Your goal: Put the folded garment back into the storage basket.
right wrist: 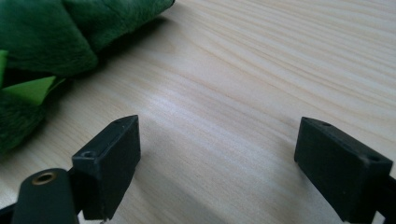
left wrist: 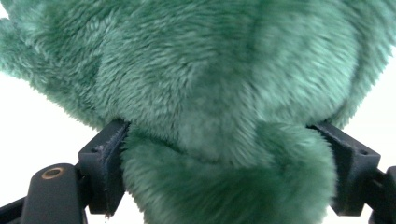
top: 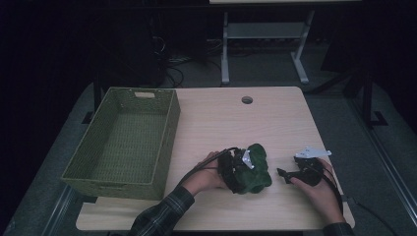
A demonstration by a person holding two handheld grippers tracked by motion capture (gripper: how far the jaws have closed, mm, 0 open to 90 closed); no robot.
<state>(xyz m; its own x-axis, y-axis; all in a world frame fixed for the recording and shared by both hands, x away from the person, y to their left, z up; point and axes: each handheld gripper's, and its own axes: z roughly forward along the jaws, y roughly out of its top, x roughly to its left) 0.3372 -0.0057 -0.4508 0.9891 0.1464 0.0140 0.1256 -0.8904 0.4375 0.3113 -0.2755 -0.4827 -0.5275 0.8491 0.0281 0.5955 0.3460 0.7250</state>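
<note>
Green plush toy [top: 253,169], near the worktop's [top: 275,118] front edge: clamped between the left hand-held gripper's [top: 239,167] jaws, the woven basket [top: 162,142] lying to its left; right hand-held gripper [top: 285,173] just beside it, jaws apart, empty.

You cannot see the left gripper [top: 239,168] tips in the high view, buried under the green plush toy [top: 253,169], whose fur overruns the left gripper view's edges, and the right gripper view cuts the toy [right wrist: 51,42] off at its top-left corner.
</note>
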